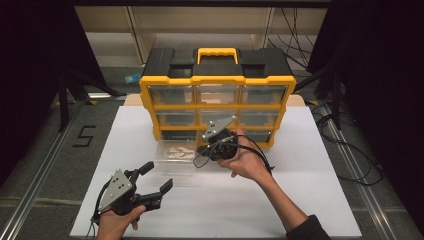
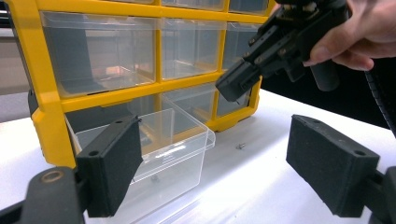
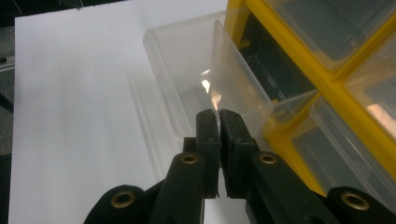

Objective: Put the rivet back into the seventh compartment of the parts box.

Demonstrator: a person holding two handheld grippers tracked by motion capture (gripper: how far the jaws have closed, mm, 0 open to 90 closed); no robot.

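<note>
Right gripper [image 3: 218, 116], jaws pinched on something small, hangs above the pulled-out drawer [image 1: 175, 155]; release into it seems next; left gripper [image 1: 155, 177] idles wide open.

One yellow-and-black organiser cabinet [image 1: 217, 87] stands on the one white counter [image 1: 300, 200]. Its front holds nine drawer bays, three rows of three. Eight of them carry clear drawers; the ninth, bottom left, is open and dark. One clear drawer [image 1: 176, 155] lies pulled out just in front of the cabinet. One small screw [image 2: 240, 146] lies on the counter beside that drawer (the bits inside the drawer are too blurred to count). There are two grippers: the left gripper [image 1: 152, 177] and the right gripper [image 1: 212, 147], each with two fingers.
</note>
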